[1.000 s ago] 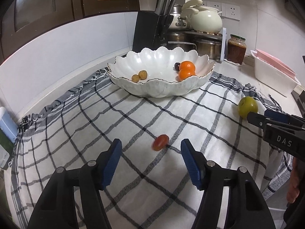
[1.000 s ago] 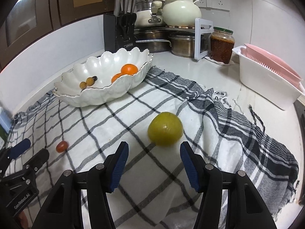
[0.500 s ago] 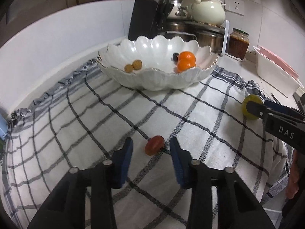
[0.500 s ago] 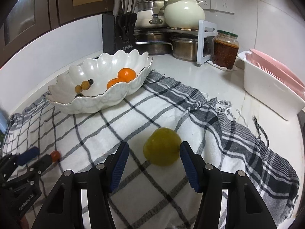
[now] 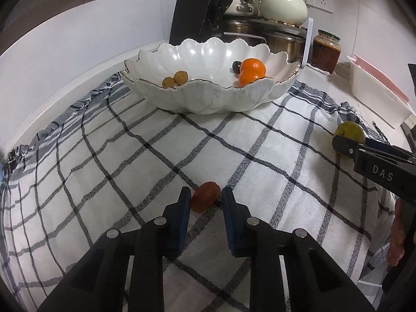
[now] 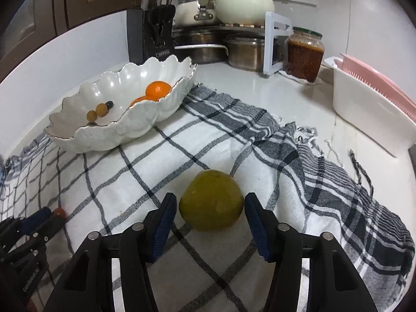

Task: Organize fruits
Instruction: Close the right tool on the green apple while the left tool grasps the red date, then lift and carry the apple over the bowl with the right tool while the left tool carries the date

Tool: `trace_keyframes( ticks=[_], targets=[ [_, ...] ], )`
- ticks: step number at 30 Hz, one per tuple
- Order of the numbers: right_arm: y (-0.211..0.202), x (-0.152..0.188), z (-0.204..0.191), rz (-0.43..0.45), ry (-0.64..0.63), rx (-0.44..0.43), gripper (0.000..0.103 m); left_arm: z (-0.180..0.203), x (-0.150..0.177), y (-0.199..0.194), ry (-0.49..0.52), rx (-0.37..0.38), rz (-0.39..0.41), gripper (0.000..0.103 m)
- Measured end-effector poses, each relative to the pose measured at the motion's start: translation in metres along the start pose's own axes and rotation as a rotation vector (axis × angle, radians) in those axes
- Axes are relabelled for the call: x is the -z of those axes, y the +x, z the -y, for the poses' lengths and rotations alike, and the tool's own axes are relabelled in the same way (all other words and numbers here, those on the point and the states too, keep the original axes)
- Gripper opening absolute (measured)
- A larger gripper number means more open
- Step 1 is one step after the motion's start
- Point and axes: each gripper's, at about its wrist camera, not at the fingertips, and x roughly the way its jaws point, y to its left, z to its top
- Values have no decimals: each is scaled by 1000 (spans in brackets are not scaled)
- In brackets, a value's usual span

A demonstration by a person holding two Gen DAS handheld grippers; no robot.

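Contact cannot be made out at either gripper. The tomato (image 5: 205,199) is flanked by the closing left gripper (image 5: 204,202), the green fruit (image 6: 212,203) by the closing right gripper (image 6: 211,209).

At the bottom of the frame the right gripper (image 6: 210,208) straddles a green fruit (image 6: 212,200) lying on the checked cloth (image 6: 299,182); its blue-padded jaws are closing, and a thin gap shows on each side of the fruit. At lower left the left gripper (image 6: 49,215) has its tips at a small red fruit (image 6: 59,212). In the upper left a white scalloped bowl (image 6: 161,109) holds oranges (image 6: 158,90) and small brown fruits (image 6: 97,111). A jar (image 6: 304,54) stands at upper right, with a white basin (image 6: 364,114) at the right edge.
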Motion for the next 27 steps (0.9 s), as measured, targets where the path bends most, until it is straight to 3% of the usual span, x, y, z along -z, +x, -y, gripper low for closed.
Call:
trace_keyframes(
  ticks=[12,27],
  targets=[
    [-7,3,-3,9,-8,-24,50,2,-4,0,14,21,6,17],
    [-57,2,-12,83,-33,-47,50,5,-18,-49,21,78,102,14]
  ],
)
